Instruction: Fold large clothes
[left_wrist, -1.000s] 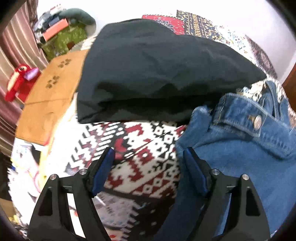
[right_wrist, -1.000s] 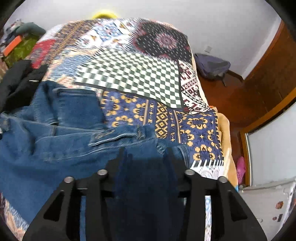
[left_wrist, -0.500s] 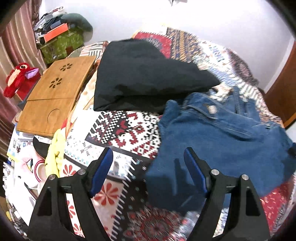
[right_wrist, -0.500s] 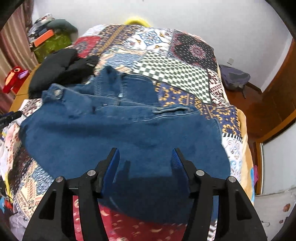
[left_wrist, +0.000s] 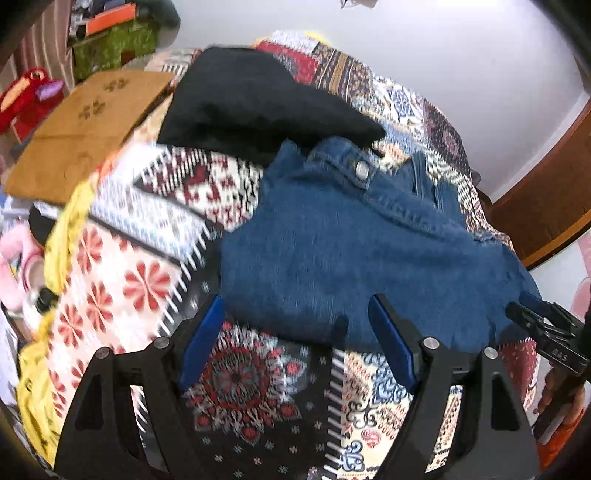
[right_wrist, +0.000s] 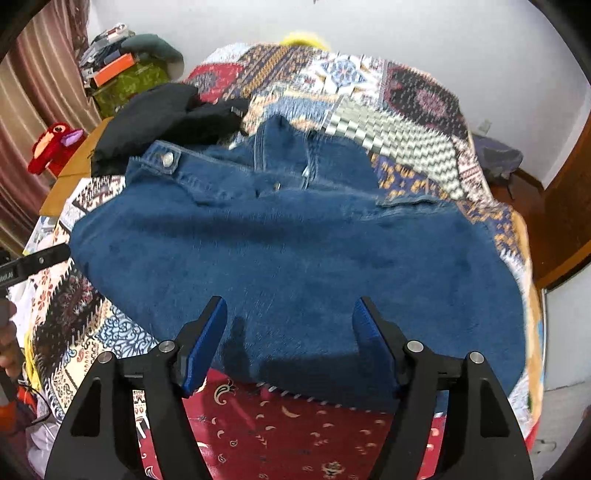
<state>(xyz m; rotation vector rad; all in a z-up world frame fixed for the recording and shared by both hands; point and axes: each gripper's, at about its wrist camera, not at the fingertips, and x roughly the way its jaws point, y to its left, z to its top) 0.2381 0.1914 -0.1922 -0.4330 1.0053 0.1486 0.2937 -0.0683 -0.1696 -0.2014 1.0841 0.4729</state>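
One folded denim garment (right_wrist: 295, 266) on patchwork bedspread (right_wrist: 406, 122), beside black garment (right_wrist: 162, 110).

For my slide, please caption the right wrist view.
Right gripper opening above folded blue jeans on a patchwork bedspread.

the folded jeans (right_wrist: 295, 258) lie on the quilt (right_wrist: 406, 122) in the middle of the bed. at their ten o'clock a dark garment (right_wrist: 162, 114) touches the waistband, with a wooden board (left_wrist: 85, 125) off the bed's edge at nine o'clock of that garment.
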